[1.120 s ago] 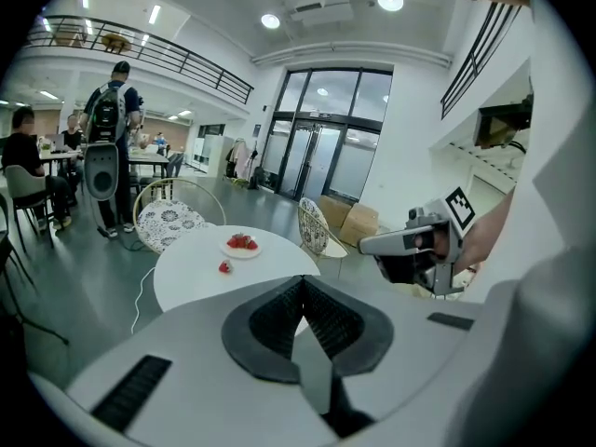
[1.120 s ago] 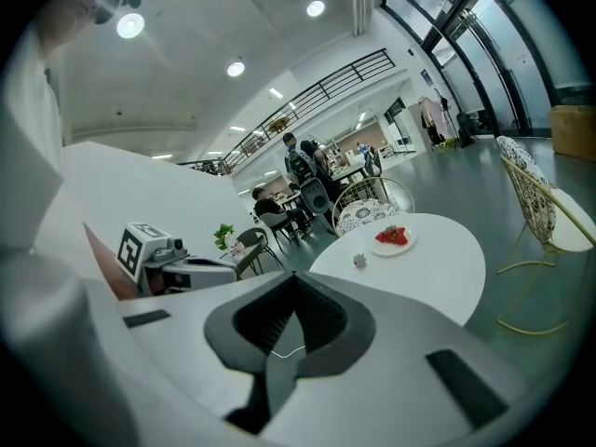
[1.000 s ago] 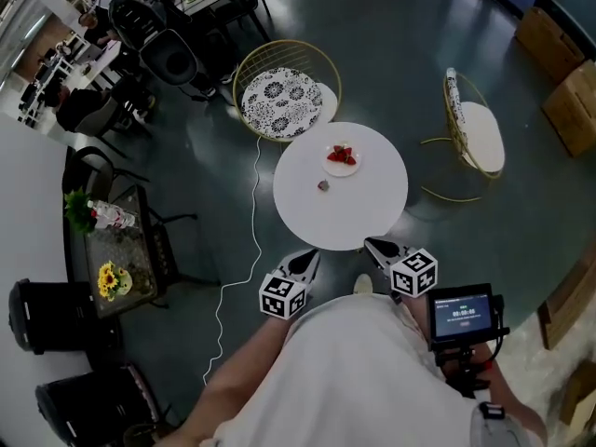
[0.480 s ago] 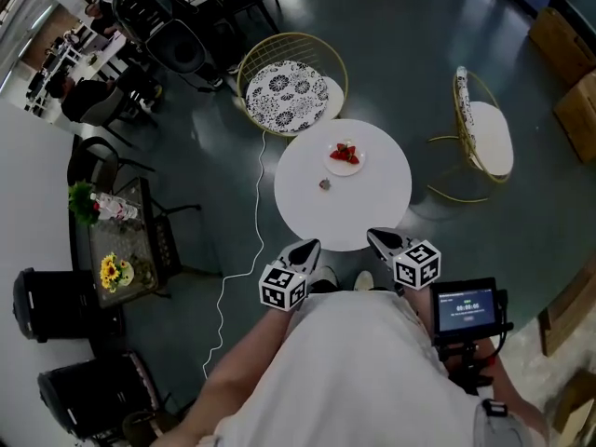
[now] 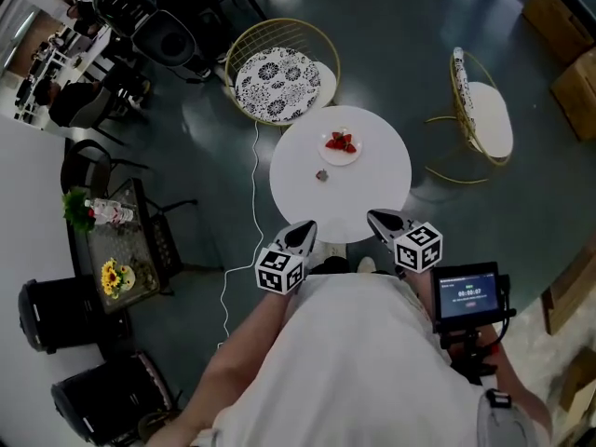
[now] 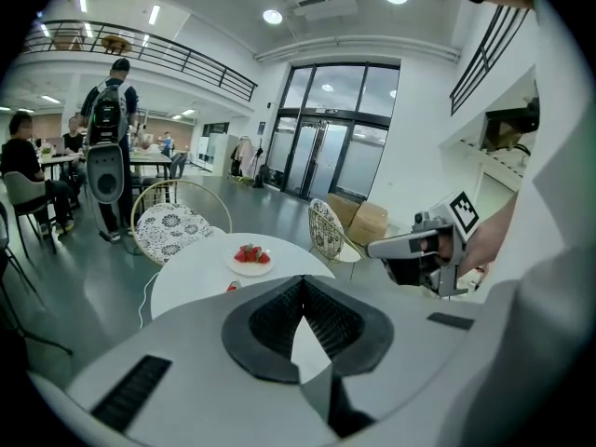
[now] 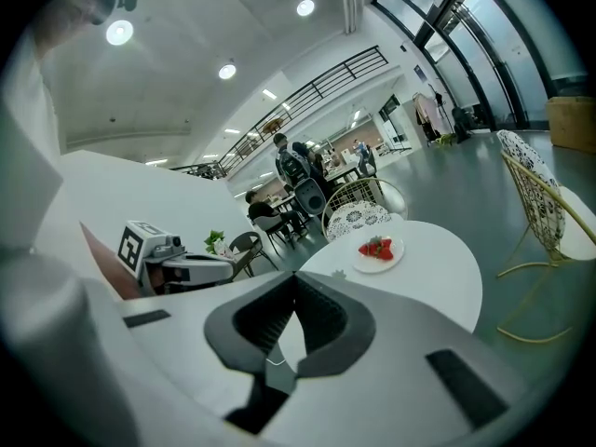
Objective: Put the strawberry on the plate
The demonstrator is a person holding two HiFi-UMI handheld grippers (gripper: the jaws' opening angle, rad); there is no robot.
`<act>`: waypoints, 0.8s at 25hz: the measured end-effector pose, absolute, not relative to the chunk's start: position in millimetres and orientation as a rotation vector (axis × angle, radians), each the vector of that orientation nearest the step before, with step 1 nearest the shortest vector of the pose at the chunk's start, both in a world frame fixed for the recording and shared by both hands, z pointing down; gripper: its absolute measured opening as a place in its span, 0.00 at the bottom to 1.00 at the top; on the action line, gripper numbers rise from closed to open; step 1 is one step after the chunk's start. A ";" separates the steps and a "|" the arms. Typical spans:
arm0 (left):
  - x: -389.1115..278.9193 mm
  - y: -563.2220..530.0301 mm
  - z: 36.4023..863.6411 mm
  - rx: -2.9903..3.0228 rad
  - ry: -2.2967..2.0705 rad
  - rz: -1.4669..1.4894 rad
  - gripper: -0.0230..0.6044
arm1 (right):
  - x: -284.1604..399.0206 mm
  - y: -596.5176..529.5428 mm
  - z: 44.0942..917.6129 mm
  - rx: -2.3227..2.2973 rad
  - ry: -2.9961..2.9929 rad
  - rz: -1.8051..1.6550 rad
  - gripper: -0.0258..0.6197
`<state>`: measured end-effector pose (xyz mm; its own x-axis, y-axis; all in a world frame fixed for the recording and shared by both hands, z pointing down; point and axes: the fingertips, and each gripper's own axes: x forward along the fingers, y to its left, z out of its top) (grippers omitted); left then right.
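Observation:
A round white table [image 5: 372, 189] carries a small white plate [image 5: 355, 155] with strawberries [image 5: 340, 142] on it. One loose strawberry [image 5: 322, 175] lies on the table just in front of the plate, to its left. My left gripper [image 5: 304, 232] and right gripper [image 5: 379, 220] hover at the table's near edge, both shut and holding nothing. In the left gripper view the loose strawberry [image 6: 231, 287] shows just past the shut jaws, with the plate [image 6: 251, 266] behind it. The right gripper view shows the plate [image 7: 380, 262] and the loose strawberry [image 7: 338, 273] farther off.
A gold wire chair with a patterned cushion [image 5: 277, 82] stands behind the table, and another chair [image 5: 482, 119] stands at the right. A white cable [image 5: 251, 203] runs along the floor. A dark side table with flowers [image 5: 119, 250] is at the left. People sit at far tables.
The person has stepped a little closer, so the table sits higher in view and nearer both grippers. Both grippers stay shut and empty, and the strawberries have not moved.

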<state>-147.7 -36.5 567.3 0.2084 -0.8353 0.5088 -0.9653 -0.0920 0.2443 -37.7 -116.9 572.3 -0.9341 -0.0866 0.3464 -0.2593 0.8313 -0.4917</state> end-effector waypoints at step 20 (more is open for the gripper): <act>-189.6 -111.2 621.5 2.042 -1.461 0.466 0.05 | -84.7 -176.2 602.0 0.355 -2.628 0.844 0.05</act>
